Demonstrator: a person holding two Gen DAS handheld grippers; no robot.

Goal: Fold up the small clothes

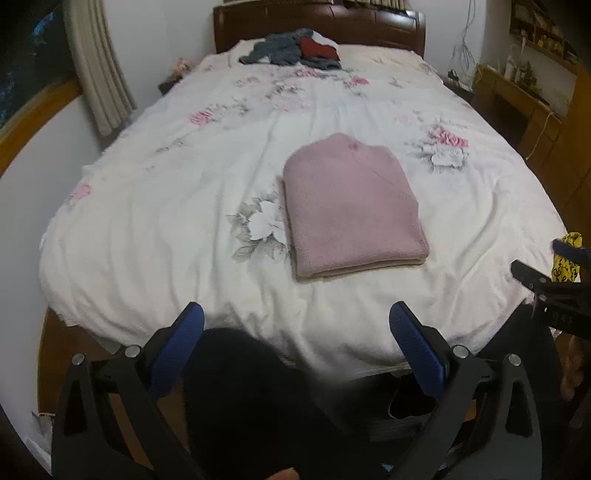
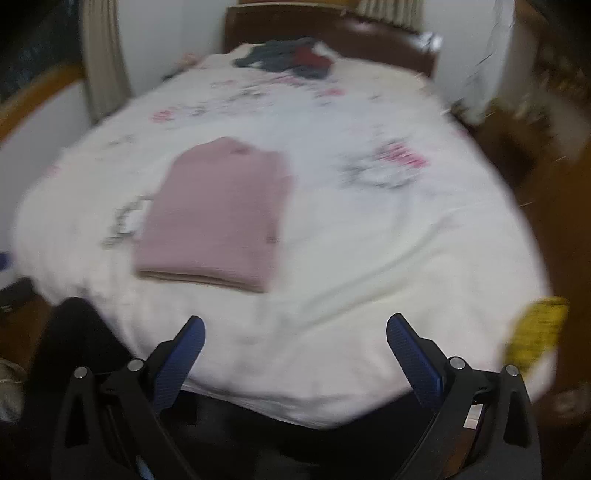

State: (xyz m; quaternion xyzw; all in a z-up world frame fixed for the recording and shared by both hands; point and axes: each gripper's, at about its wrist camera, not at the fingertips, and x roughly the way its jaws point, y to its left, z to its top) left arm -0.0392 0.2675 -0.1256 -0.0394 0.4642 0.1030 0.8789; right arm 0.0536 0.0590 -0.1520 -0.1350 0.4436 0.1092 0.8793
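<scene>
Bed with white floral-print bedsheet (image 1: 184, 206), dark wooden headboard (image 1: 369, 26); folded pink knitted garment (image 1: 351, 210) lies mid-bed

Left gripper (image 1: 295, 325) and right gripper (image 2: 295, 336) both spread wide, empty, near the foot edge, apart from the garment; grey-and-red clothing pile (image 1: 291, 50) by headboard; right view blurred, yellow object (image 2: 535, 328) unidentifiable

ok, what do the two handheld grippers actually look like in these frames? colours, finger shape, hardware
Both match: the left gripper and right gripper have black angular frames with triangular cut-outs and silver round pivot bolts. The fingers are blue, flat and tapered, with a ribbed inner face. No cables show. The right-wrist view is motion-blurred, so fine markings cannot be read.
</scene>
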